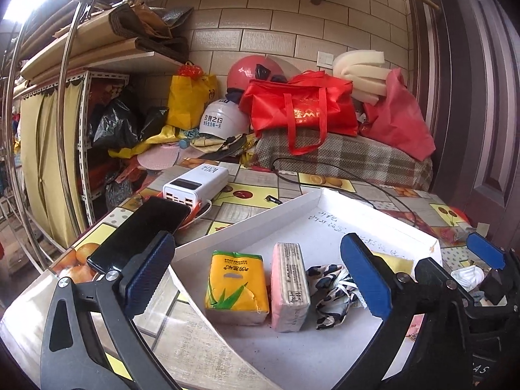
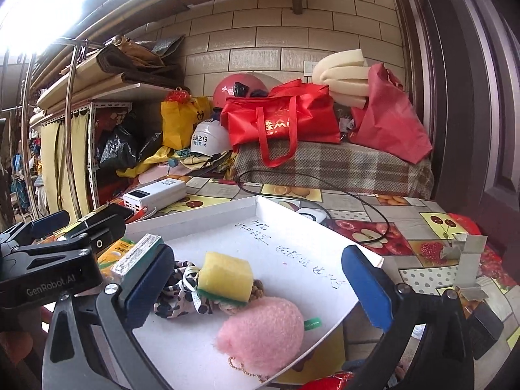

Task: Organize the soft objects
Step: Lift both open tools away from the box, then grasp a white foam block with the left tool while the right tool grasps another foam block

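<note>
Neatly gathered, soft goods fill a shallow white cardboard tray (image 1: 260, 221).
Yellow tissue pack (image 1: 236, 287), pink tissue pack (image 1: 289, 292), yellow sponge (image 2: 226, 276) and pink fluffy pouch (image 2: 260, 334) lie inside on the fruit-patterned tabletop (image 1: 247, 195); left tongs (image 1: 256, 279) and right tongs (image 2: 256, 289) gape empty, apparently after release.

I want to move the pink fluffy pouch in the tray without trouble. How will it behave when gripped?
The pink pouch looks plush and rounded, so it will probably squash between the pads and weigh little. Its fuzzy surface should resist slipping. The gold chain trailing from it would likely dangle and might snag on the tray edge.
</note>
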### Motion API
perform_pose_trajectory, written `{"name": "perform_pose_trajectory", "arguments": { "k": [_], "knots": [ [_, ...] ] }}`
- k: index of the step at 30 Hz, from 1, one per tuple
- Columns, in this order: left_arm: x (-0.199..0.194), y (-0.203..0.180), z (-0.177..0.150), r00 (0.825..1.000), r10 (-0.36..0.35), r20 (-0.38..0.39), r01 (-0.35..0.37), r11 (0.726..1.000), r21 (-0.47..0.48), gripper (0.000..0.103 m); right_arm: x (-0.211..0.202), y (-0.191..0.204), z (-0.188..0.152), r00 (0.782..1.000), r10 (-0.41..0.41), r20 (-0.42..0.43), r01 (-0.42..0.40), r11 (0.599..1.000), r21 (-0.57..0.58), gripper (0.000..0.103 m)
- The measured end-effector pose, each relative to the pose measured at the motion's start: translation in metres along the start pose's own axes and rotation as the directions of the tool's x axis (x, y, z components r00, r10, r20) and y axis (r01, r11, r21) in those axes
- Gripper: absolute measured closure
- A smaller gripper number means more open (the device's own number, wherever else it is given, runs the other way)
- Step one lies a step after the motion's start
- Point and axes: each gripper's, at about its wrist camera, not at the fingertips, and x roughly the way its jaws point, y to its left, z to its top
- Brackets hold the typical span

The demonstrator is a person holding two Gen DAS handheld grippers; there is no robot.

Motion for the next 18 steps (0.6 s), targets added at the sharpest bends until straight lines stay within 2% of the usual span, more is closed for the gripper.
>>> {"name": "perform_pose_trajectory", "arguments": {
  "k": [4,9,13,16,18],
  "knots": [
    [-0.01,-0.005,-0.003,1.0,-0.024,0.011,0.024,0.999,0.029,0.0,-0.019,0.001,-0.006,1.0,-0.012,0.007,0.012,1.0,-0.004,0.0],
    [-0.022,-0.015,-0.007,0.995,-0.104,0.001,0.104,0.992,0.068,0.0,-0.042,0.001,-0.015,1.0,0.015,-0.005,-0.015,1.0,-0.026,0.0],
    [-0.036,-0.032,-0.013,0.983,-0.18,-0.023,0.181,0.974,0.134,0.0,-0.073,-0.01,-0.026,0.998,0.056,-0.004,-0.056,0.997,-0.06,0.0],
    [-0.048,-0.054,-0.02,0.965,-0.258,-0.052,0.263,0.945,0.193,0.0,-0.093,-0.037,-0.035,0.996,0.078,-0.035,-0.079,0.996,-0.046,0.0],
    [-0.056,-0.072,-0.026,0.938,-0.333,-0.095,0.346,0.91,0.229,0.0,-0.105,-0.06,-0.041,0.996,0.064,-0.067,-0.066,0.997,-0.031,0.0]
  ]
}}
